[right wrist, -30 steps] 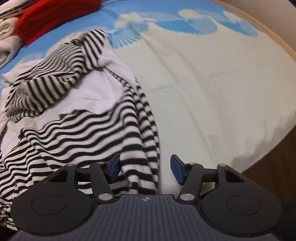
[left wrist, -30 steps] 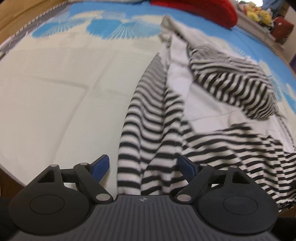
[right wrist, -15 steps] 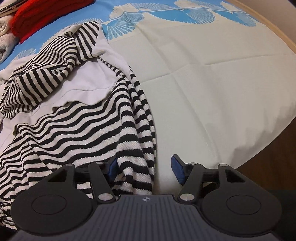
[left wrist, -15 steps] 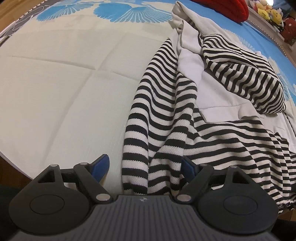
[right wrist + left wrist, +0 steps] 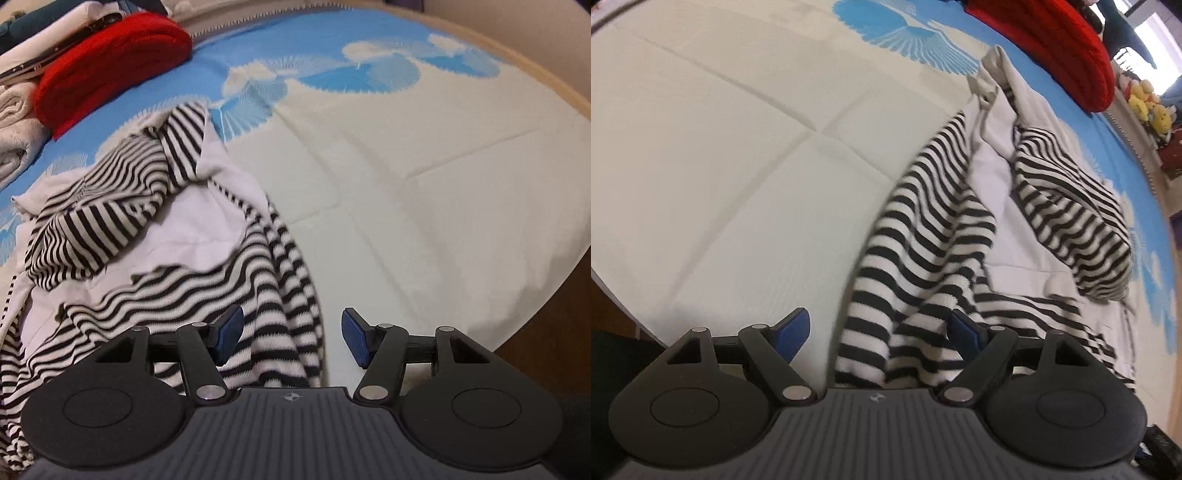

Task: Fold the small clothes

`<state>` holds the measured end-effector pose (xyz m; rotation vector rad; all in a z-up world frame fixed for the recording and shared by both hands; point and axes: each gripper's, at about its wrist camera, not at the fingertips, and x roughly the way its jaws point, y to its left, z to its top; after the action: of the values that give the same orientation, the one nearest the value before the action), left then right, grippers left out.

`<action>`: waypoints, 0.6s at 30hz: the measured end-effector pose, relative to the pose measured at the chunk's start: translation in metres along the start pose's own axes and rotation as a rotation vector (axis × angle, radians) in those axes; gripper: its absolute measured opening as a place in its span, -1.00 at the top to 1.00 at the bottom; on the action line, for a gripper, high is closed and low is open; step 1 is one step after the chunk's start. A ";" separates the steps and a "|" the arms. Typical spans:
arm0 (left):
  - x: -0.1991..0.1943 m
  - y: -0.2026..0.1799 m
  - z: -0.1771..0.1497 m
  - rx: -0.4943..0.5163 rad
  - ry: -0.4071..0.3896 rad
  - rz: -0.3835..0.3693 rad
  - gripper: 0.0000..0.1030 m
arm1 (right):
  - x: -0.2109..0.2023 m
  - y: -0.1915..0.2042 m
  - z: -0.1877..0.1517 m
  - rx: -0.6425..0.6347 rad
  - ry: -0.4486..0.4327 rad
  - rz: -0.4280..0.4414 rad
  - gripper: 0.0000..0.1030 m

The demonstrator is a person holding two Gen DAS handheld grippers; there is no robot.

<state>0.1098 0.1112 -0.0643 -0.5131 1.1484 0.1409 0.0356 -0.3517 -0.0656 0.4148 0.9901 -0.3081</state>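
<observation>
Bedcover fills both views, cream over most of its spread with blue fan shapes toward the far side. On it lies the striped top, black and white, crumpled, with its pale inside showing and one striped part flopped across the middle; it sits to the right in the left wrist view and to the left in the right wrist view, its near edge close to the bed's edge. Beyond it rests a red knit beside a stack of pale towels, and some yellow toys stand on a far ledge.

Both tools are wide apart and holding nothing. The left gripper straddles the near striped edge, its right finger seemingly against bunched cloth. The right gripper likewise has a hanging fold of the top between its jaws, untouched by the right finger.

Judging by this, the grab is yet to come. Likely trouble: closing on a bunched fold would pinch several layers, so the top would lift twisted instead of spreading flat. With the hem so near the bed's edge, an uneven pull could also drag it off.
</observation>
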 end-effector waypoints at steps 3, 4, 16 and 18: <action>0.002 -0.008 -0.004 0.032 0.014 -0.016 -0.65 | 0.007 -0.001 -0.001 0.013 0.031 -0.004 -0.18; 0.003 -0.011 -0.006 0.045 0.020 -0.014 -0.65 | 0.010 -0.002 0.000 0.022 0.044 -0.006 -0.18; 0.006 -0.027 -0.033 0.197 0.021 0.149 -0.63 | 0.024 0.002 -0.013 -0.020 0.147 -0.042 -0.18; 0.008 -0.030 -0.032 0.216 0.007 0.165 -0.52 | 0.023 0.003 -0.015 -0.026 0.148 -0.041 -0.15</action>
<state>0.0974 0.0686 -0.0721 -0.2273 1.1959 0.1552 0.0381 -0.3436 -0.0919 0.3984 1.1469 -0.3048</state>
